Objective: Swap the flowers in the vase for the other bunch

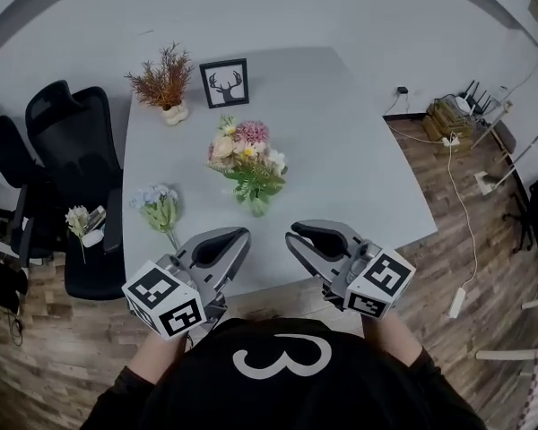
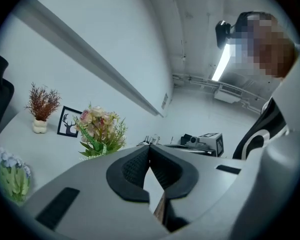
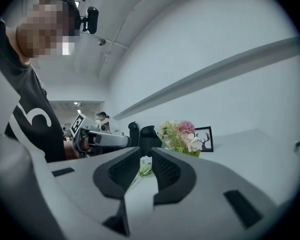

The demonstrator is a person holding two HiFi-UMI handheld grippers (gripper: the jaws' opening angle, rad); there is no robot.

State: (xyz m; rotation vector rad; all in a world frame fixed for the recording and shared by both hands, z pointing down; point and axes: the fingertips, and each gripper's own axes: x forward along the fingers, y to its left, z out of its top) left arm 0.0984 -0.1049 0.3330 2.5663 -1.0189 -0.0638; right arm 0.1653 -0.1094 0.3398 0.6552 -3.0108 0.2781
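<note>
A bunch of pink and cream flowers [image 1: 244,155] stands in a vase in the middle of the grey table [image 1: 359,177]; foliage hides most of the vase. A pale blue bunch [image 1: 158,202] lies flat on the table to its left. Both grippers hover over the near table edge, pointing level and holding nothing. My left gripper [image 1: 242,235] is shut, its tips touching [image 2: 150,146]. My right gripper [image 1: 291,237] stands open by a narrow slit [image 3: 146,154]. Through that slit the blue bunch [image 3: 145,164] shows far off. The vase bunch [image 2: 99,129] [image 3: 180,134] appears in both gripper views.
At the back of the table stand a dried russet plant in a white pot [image 1: 166,81] and a framed deer picture [image 1: 224,82]. A black office chair [image 1: 76,168] sits left of the table with a small white flower [image 1: 79,222] on it. Cables lie on the floor at the right.
</note>
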